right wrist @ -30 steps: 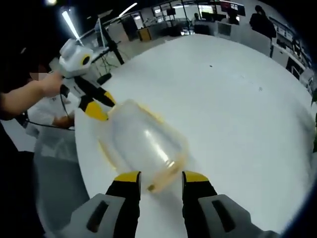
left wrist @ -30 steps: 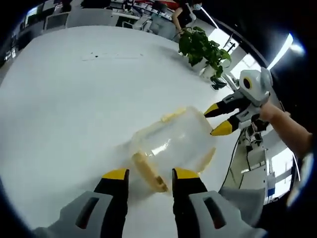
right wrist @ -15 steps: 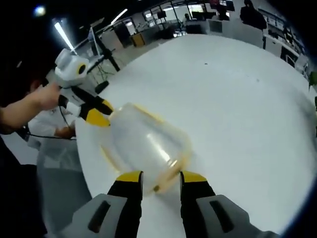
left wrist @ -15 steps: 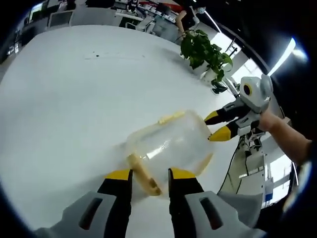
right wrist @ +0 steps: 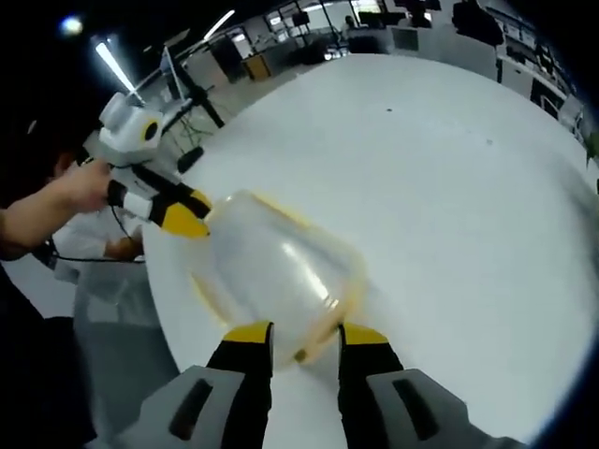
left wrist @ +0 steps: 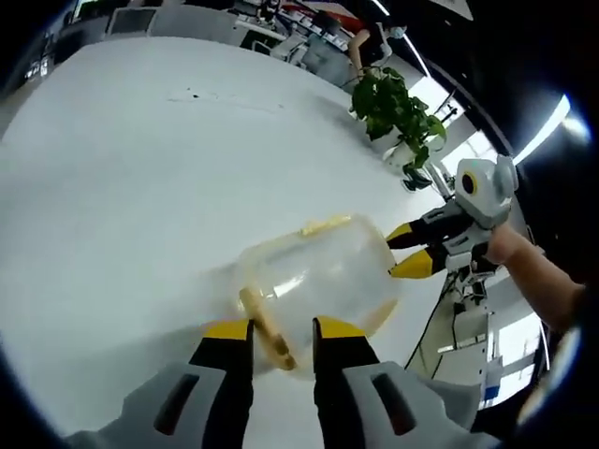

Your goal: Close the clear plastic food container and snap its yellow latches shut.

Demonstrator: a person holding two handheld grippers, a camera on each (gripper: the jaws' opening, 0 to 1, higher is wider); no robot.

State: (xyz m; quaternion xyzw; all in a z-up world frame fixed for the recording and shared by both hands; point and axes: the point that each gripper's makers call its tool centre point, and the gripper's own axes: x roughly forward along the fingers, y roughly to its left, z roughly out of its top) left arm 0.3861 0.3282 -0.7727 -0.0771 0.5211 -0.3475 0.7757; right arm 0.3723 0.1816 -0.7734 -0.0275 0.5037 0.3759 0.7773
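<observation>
White table [left wrist: 112, 168]; clear container [left wrist: 318, 281], both tongs [left wrist: 281, 330] [right wrist: 304, 332] narrowly straddling yellow latches [left wrist: 266, 327].

Large round white table [left wrist: 122, 187], surface smooth, few faint dark specks. Clear plastic food container [left wrist: 318, 276] with yellow latches lies on it near table edge. Potted green plant [left wrist: 398, 112] at far edge.

Container [right wrist: 276, 271] blurred; latch [left wrist: 265, 327] partly hidden between left jaws.

Opposing close views, both sharing the container [left wrist: 318, 276], white table [right wrist: 449, 187]
</observation>
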